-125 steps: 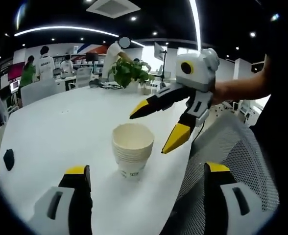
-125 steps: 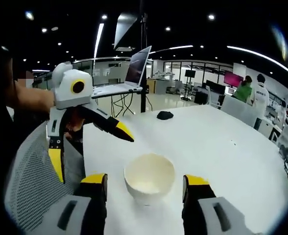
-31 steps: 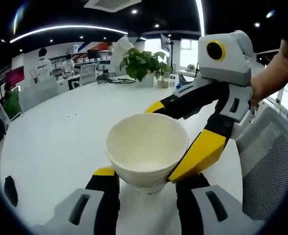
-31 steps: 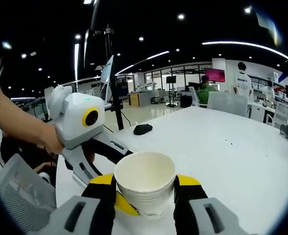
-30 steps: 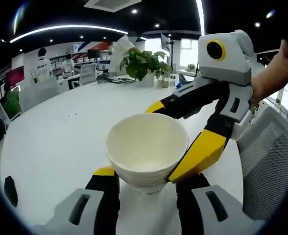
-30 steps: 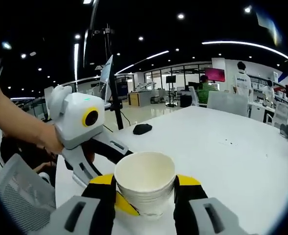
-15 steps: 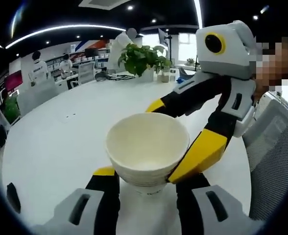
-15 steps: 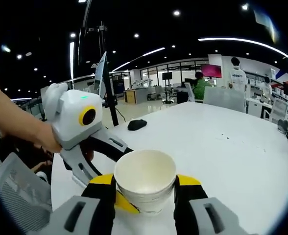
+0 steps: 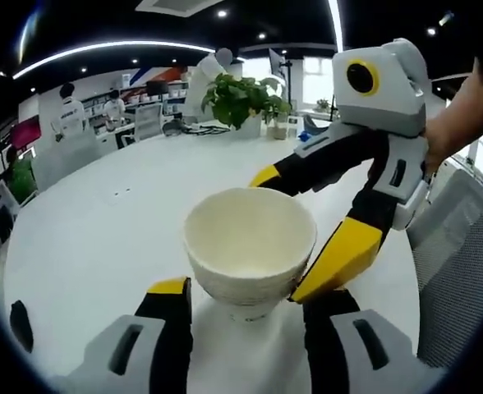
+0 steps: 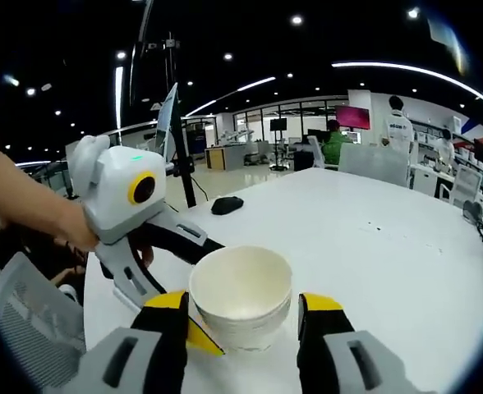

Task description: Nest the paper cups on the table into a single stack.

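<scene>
A stack of nested white paper cups (image 9: 250,246) stands on the white table (image 9: 102,230), seen from the other side as the cup stack (image 10: 241,291). My left gripper (image 9: 243,297) straddles its base, jaws slightly apart from the cup walls, open. My right gripper (image 10: 243,302) flanks the stack too, with a thin gap showing at its right jaw, open. In the left gripper view the right gripper (image 9: 278,238) reaches in from the right, one jaw behind the stack, one in front. The left gripper (image 10: 213,295) comes in likewise from the left.
A potted plant (image 9: 237,98) stands at the table's far side. A black mouse-like object (image 10: 227,205) lies further along the table, and another dark object (image 9: 20,324) near its edge. A mesh chair (image 9: 459,271) sits beside the table. People stand at desks in the background.
Both grippers were shut on the cup stack half a second ago; their jaws have now parted slightly. Several seconds ago both stood wide open, away from the stack.
</scene>
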Demonstrator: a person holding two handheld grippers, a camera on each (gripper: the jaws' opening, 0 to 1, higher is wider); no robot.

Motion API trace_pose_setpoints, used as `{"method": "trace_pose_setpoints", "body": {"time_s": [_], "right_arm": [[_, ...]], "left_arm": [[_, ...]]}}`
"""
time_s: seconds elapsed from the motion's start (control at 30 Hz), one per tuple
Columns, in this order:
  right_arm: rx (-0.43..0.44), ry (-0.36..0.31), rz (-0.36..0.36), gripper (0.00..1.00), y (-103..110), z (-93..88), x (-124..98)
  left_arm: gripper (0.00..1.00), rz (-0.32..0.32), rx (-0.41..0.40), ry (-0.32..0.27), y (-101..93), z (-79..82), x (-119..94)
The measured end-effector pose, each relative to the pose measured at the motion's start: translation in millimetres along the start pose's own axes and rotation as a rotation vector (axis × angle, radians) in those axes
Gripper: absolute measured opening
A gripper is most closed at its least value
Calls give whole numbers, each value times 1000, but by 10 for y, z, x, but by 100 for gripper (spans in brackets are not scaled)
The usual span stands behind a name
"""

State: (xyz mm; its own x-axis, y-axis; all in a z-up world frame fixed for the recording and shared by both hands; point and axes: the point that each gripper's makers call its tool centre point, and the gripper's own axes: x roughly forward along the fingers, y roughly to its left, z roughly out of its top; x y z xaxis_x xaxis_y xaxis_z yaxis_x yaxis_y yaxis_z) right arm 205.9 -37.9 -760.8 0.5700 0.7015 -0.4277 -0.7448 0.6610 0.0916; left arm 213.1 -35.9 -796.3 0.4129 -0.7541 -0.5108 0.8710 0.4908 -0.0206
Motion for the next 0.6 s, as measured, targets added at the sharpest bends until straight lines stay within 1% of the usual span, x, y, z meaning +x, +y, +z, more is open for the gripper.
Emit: {"method": "trace_pose_setpoints", "body": {"time_s": [0.07,0.2,0.23,0.37,0.5,0.6], "right_arm": [[2,0,-4,54,-4,-6,-43],[11,-21,-10,60,0,-16,-136],[8,-25,-13,63,0,-19,-157],[11,-40,-29,67,-10,-37,-263],[4,-54,-41,73,6,-66,-381],[12,-66,-55,77,-12,-98,-481]], "left_arm": [[54,0,-7,-4,0,-8,-39],[58,8,-26,-22,7,-31,-130],[58,10,-34,-31,-23,-36,-176],[61,37,-79,-71,34,-74,-334],[65,62,-98,-96,49,-87,-496],[68,79,-117,-132,35,-38,-631]]}}
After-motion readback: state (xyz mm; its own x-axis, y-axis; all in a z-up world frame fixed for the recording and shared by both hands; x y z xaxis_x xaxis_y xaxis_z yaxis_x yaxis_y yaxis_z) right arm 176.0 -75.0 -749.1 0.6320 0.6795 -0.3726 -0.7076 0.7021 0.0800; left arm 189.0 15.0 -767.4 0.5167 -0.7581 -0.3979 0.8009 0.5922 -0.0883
